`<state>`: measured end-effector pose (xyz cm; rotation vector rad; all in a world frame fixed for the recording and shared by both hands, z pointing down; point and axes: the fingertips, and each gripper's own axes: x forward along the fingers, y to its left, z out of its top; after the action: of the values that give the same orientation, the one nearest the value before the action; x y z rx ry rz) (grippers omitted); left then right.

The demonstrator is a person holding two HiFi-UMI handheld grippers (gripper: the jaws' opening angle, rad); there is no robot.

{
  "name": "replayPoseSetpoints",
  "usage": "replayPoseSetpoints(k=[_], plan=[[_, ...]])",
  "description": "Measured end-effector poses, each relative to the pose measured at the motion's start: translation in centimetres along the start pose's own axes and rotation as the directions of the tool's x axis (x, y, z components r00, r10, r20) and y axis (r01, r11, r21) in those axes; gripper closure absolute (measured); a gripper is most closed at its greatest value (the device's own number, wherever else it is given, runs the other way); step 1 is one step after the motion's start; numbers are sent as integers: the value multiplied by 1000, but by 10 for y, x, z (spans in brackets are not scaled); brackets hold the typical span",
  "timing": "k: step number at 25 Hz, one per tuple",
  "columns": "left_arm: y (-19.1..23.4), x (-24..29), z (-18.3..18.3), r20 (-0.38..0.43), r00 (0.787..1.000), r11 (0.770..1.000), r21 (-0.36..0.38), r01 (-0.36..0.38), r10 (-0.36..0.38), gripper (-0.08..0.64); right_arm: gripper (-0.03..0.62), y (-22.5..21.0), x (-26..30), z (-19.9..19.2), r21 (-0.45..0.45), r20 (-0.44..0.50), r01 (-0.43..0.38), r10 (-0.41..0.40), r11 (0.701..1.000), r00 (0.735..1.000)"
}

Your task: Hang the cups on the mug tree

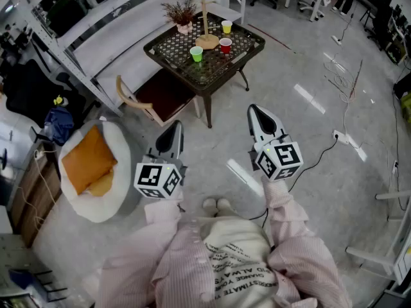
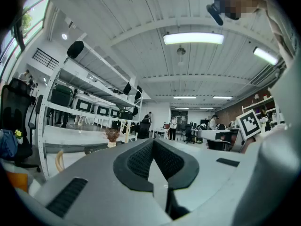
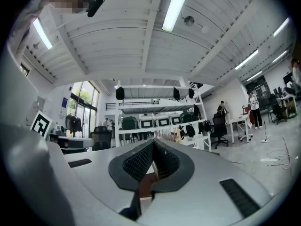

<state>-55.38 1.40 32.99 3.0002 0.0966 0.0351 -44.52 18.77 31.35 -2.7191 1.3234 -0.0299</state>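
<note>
Broad grey floor point(image 1: 308, 76) first: polished concrete, glossy, streaked with lamp reflections. Along the upper left, long white metal shelving point(image 1: 96, 18), flat tiers on thin posts. Lower left, a round, plush white floor cushion point(image 1: 106, 201) with a soft orange pillow point(image 1: 87, 159) sunk into it. Up top, the counter point(image 1: 247, 40): square, dark metal, open lattice top, curved legs. Tucked beside it, a bentwood chair point(image 1: 160, 95), pale curved back, dark red seat.

Down front, two pale pink sleeves and both tools, well apart from the counter. Left tool point(image 1: 175, 128): smooth grey shell tapering to a point, ribbed black pads pressed tip to tip in the left gripper view point(image 2: 153, 142). Clenched, gripping nothing. Right tool point(image 1: 255, 111): same shell, same ribbed pads, tips meeting in the right gripper view point(image 3: 154, 142). Also clenched, also empty.

On the lattice top, the mug tree point(image 1: 207, 31): light wood, slim upright post, round flat base. To its left, a small pot of dried brown sprigs point(image 1: 183, 15). Then the cups, all three small tapered plastic ones standing upright on the counter, none on a peg: red cup point(image 1: 225, 45) just right of the tree's base, green cup point(image 1: 196, 54) nearer the front edge, yellow cup point(image 1: 227, 26) toward the far right corner.

Black-and-white square markers on each tool's cube. Dark capital lettering across the cream shirt point(image 1: 241, 262), only partly legible: "ALWAY".
</note>
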Motion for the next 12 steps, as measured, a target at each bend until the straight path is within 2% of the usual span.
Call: replayPoseSetpoints(k=[7, 12], plan=[[-4, -3, -3, -5, 1000, 1000, -6, 1, -1, 561, 594, -1, -3, -2, -28, -1, 11, -11, 1000, 1000], [-7, -2, -3, -2, 1000, 1000, -10, -4, 4, 561, 589, -6, -3, -5, 10, -5, 4, -4, 1000, 1000]])
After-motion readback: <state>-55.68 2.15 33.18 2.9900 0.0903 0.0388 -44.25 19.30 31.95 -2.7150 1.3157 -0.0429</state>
